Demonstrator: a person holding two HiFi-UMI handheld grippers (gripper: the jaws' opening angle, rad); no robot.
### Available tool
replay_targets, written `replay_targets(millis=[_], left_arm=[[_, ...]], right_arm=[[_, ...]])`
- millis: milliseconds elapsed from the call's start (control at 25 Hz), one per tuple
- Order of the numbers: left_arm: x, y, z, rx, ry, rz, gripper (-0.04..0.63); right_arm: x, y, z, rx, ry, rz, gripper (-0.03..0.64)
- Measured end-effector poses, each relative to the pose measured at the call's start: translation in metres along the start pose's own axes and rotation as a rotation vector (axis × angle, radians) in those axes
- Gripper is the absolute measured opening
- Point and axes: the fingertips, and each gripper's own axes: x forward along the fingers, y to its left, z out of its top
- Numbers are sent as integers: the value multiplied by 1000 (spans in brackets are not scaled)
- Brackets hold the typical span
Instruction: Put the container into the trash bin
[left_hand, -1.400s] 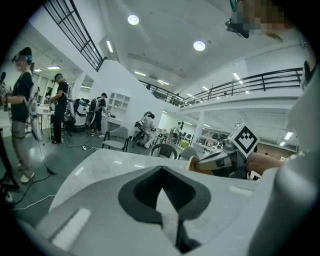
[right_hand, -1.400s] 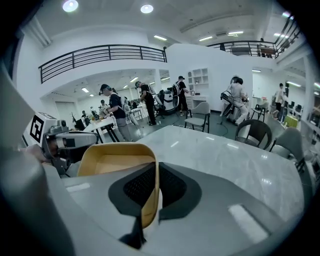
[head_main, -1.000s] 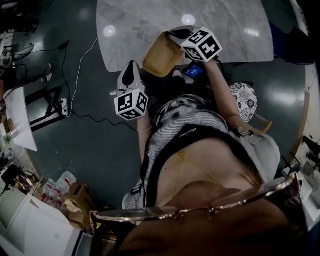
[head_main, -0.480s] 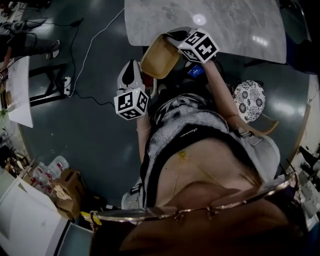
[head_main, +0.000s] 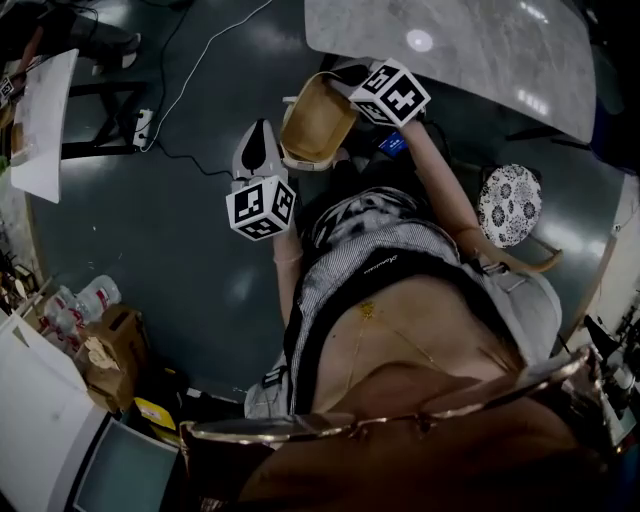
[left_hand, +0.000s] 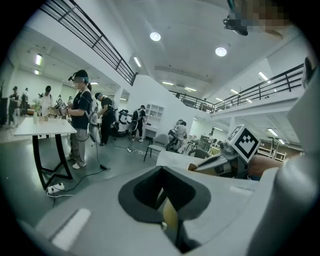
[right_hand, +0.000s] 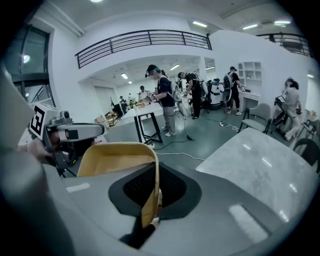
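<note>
Bare floor (head_main: 160, 240) lies open at left. A table (head_main: 480, 50) blocks the upper right, a stool (head_main: 510, 205) the right, boxes (head_main: 105, 350) the lower left; a cable (head_main: 195, 72) crosses the floor.

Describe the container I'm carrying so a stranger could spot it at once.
Start at the pale marble-look table at the head view's top. Off its near edge, the right gripper is clamped on one wall of the container. It is an open tan tub with rounded corners, the only tan thing beside that grey gripper and its black-and-white marker cube.
</note>
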Motion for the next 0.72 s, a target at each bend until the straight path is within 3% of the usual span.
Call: replay_targets(millis=[280,720], left_arm=[[-25,35,0,-34,-32,73,0],[-46,65,-2,-46,-34,134,0]], right_arm=[[41,44,6,-80,69,80,34],[72,68,2,-116,127,124,37]])
